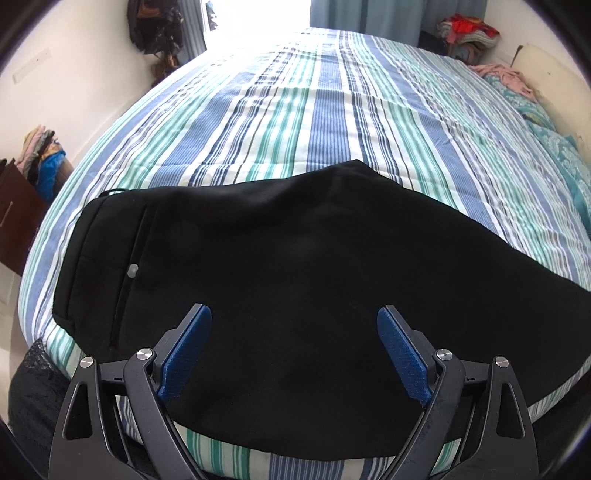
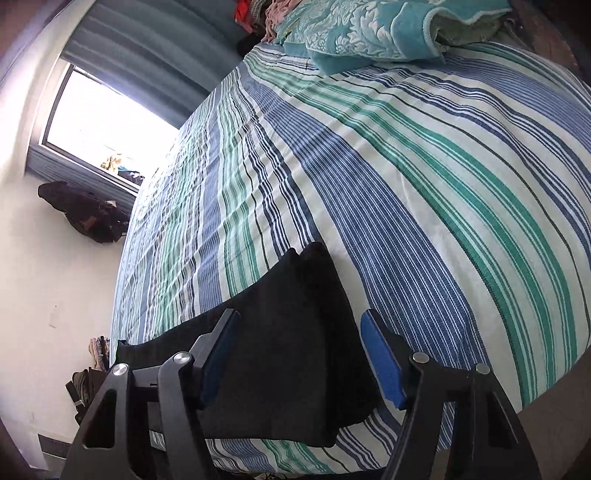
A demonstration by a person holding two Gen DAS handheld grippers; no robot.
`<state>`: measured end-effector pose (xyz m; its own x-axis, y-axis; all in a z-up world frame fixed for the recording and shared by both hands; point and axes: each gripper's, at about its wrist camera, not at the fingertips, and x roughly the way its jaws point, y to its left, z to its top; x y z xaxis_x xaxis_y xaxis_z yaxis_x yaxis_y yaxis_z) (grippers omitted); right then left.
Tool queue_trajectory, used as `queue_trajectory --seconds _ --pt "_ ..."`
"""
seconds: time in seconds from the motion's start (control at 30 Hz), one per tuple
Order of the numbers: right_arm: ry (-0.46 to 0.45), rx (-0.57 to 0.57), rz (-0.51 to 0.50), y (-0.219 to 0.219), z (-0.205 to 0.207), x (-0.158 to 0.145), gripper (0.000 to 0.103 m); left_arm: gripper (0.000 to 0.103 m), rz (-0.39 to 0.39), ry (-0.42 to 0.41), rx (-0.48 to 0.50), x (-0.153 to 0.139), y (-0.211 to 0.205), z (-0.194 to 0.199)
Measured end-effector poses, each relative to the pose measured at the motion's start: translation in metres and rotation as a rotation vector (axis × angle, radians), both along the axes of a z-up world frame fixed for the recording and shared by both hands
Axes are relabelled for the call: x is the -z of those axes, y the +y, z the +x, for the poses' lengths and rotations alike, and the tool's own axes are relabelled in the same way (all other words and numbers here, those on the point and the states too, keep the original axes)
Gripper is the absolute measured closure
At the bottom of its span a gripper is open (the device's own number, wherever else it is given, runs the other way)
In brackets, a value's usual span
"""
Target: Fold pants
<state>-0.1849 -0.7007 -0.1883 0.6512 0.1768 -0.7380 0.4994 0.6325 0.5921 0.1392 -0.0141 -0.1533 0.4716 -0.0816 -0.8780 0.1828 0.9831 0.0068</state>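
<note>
While black pants [image 1: 295, 295] lie near bed [image 1: 332, 110] edge, both tools [image 1: 294, 354] [image 2: 299, 360] gape wide (nothing held).

The pants [image 1: 295, 295] were a matt black cloth, pretty smooth, soaking up light with barely any sheen, and had one small dull grey button [image 1: 132, 270] on the pocket. The bed [image 1: 332, 110] had a woven cotton-looking cover, striped and a bit ribbed and puckered. The left tool [image 1: 294, 354] was matt black plastic with shiny metal pivot pins, and its blue pads [image 1: 400, 354] had a fine grippy texture. Same deal on the right tool [image 2: 299, 363]. The teal pillow [image 2: 354, 33] looked like soft cloth with a raised pattern. The wall [image 2: 55, 277] was flat matt paint.
</note>
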Motion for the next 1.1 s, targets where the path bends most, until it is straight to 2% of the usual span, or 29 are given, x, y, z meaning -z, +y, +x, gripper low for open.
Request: queue_trajectory --seconds 0.1,0.17,0.27,0.37,0.4,0.43,0.47,0.57,0.67,0.8,0.93,1.03,1.1 --pt "0.039 -0.051 0.025 0.001 0.007 0.019 0.048 0.01 0.014 -0.003 0.008 -0.001 -0.003 -0.004" --pt "0.024 -0.083 0.034 0.003 0.007 0.023 0.048 0.01 0.015 -0.002 0.001 -0.001 -0.001 -0.004" --pt "-0.038 -0.102 0.14 0.002 0.002 0.028 0.049 0.01 0.011 0.007 -0.02 0.001 0.003 -0.002" --pt "-0.048 -0.065 0.184 0.003 -0.001 0.039 0.052 0.01 -0.008 0.028 -0.045 0.005 0.004 0.0" --pt "-0.046 -0.043 0.186 0.003 -0.001 0.041 0.059 0.01 -0.014 0.031 -0.048 0.006 0.004 0.0" --pt "-0.034 -0.021 0.178 0.003 -0.002 0.042 0.077 0.01 -0.017 0.029 -0.049 0.006 0.003 0.0" --pt "-0.023 -0.008 0.178 0.004 -0.003 0.042 0.084 0.01 -0.02 0.026 -0.048 0.004 0.002 -0.001" --pt "-0.053 0.013 0.164 0.012 -0.005 0.03 0.087 0.01 -0.029 0.009 -0.04 0.0 0.003 -0.005" --pt "-0.17 0.054 0.229 0.025 -0.01 0.007 0.088 0.01 -0.046 0.0 -0.044 -0.002 0.007 -0.009" --pt "-0.315 0.023 0.326 0.067 0.001 -0.029 0.088 0.01 -0.084 0.012 -0.064 0.005 0.015 -0.01" --pt "-0.427 -0.052 0.416 0.133 0.035 -0.058 0.088 0.01 -0.118 0.014 -0.075 0.014 0.027 -0.018" --pt "-0.474 -0.116 0.475 0.195 0.068 -0.064 0.088 0.01 -0.137 0.011 -0.074 0.018 0.038 -0.025" --pt "-0.464 -0.162 0.465 0.239 0.092 -0.06 0.088 0.01 -0.154 0.004 -0.087 0.017 0.048 -0.026"
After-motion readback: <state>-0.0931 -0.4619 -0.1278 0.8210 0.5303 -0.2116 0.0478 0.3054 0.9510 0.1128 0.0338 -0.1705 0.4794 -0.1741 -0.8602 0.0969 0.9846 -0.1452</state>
